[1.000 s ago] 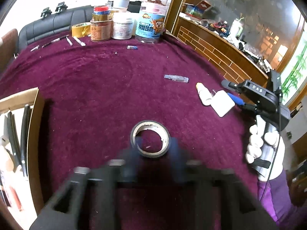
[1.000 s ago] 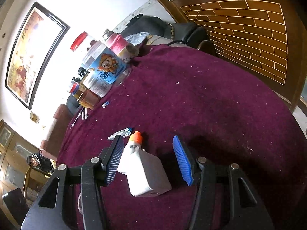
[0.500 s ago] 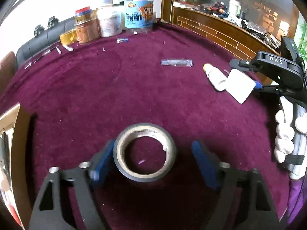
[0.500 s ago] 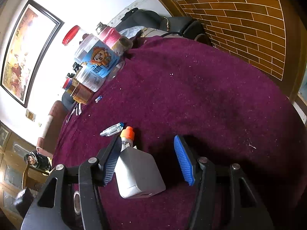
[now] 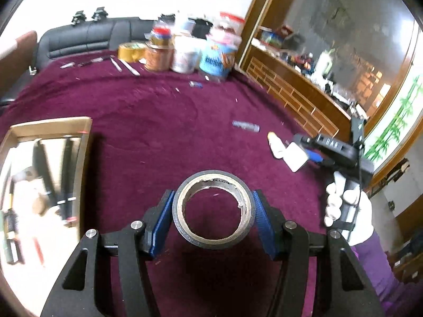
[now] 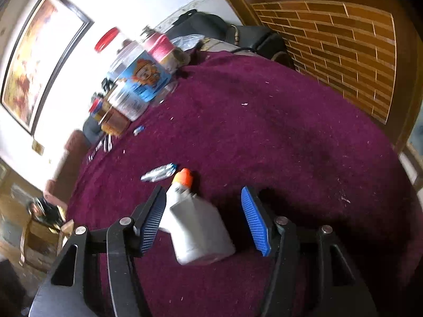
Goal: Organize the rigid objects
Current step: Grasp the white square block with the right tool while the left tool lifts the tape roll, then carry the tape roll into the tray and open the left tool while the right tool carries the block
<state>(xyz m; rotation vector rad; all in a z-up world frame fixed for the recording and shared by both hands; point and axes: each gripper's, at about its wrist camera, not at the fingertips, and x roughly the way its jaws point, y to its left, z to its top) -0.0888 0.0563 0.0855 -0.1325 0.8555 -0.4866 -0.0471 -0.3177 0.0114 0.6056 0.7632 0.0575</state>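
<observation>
Tape roll: a dark roll of tape [image 5: 213,208] sat between the blue pads of the left tongs [image 5: 213,218], both pads pressed to its outer wall, its open core facing the camera; whether it still touched the cloth could not be told.
Left tongs: clamped on the tape roll, over the near part of the surface [image 5: 158,121], which was covered in maroon cloth.
White bottle: a white bottle [image 6: 197,227] with an orange cap lay on its side on the cloth toward the right edge, cap pointing away.
Right tongs: the right tongs [image 6: 203,218] stood apart around the white bottle; the left pad was at or just beside its shoulder, the right pad clear of it with bare cloth between.
Right hand: a white-gloved hand [image 5: 346,211] gripped the right tongs' handle.
Pen: a clear pen [image 6: 158,173] lay just beyond the bottle's cap.
Box: an open cardboard box [image 5: 50,129] holding blurred dark tools sat at the left edge.
Jars: a cluster of jars [image 5: 190,50] and a yellow tape roll [image 5: 130,51] stood at the far edge.
</observation>
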